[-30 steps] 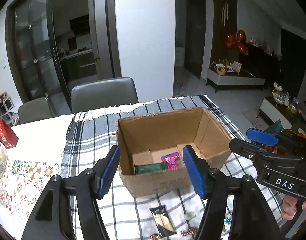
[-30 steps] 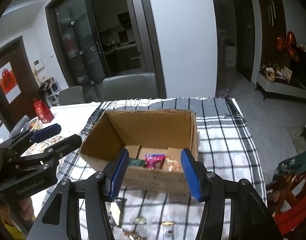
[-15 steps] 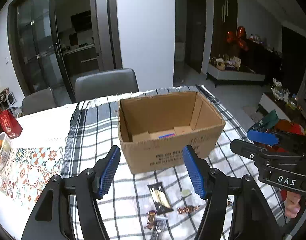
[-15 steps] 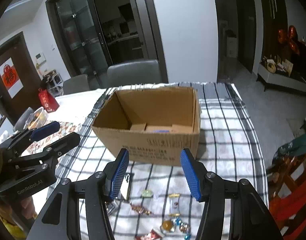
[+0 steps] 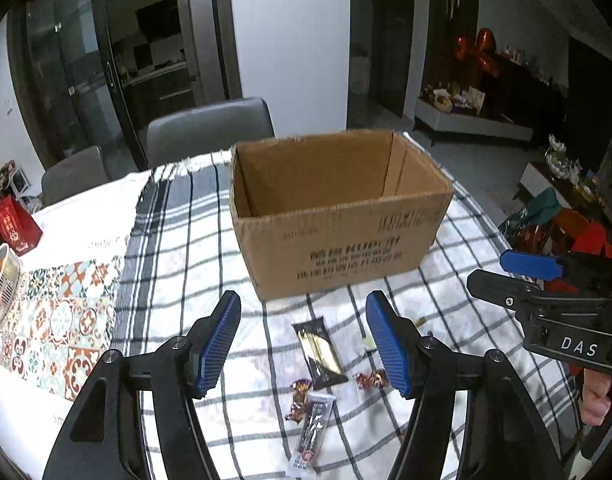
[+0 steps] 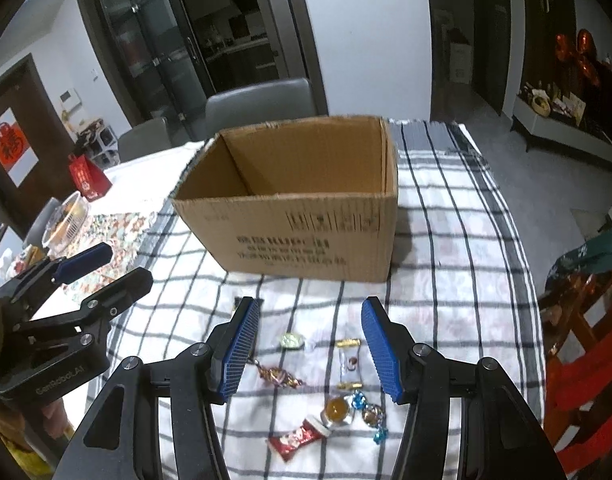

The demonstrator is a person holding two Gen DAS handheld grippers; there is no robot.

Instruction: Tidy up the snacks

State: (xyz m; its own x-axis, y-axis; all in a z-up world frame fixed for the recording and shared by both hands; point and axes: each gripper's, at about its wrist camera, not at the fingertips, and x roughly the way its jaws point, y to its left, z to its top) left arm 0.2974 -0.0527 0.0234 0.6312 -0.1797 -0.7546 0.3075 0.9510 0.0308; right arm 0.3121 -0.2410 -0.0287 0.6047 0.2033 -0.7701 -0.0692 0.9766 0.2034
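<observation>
Loose snacks (image 6: 330,384) scattered on the checked cloth (image 6: 446,240) over the counter, just in front of the cardboard box (image 6: 306,236): a dark packet (image 5: 318,350), a slim bar (image 5: 312,428), a red wrapper (image 6: 296,438), a jelly cup (image 6: 336,410), several twisted sweets. Box upright, open-topped, floor hidden behind its near wall, so contents impossible to tell. Left hand-held gripper (image 5: 304,344) released, nothing between the blue pads, poised above the dark packet. Right hand-held gripper (image 6: 310,350) likewise released and empty, above the sweets. Judged far from finished: every visible snack left to box

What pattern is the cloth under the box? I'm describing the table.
White with dark checked lines, the cloth; clearest in the right wrist view.
</observation>
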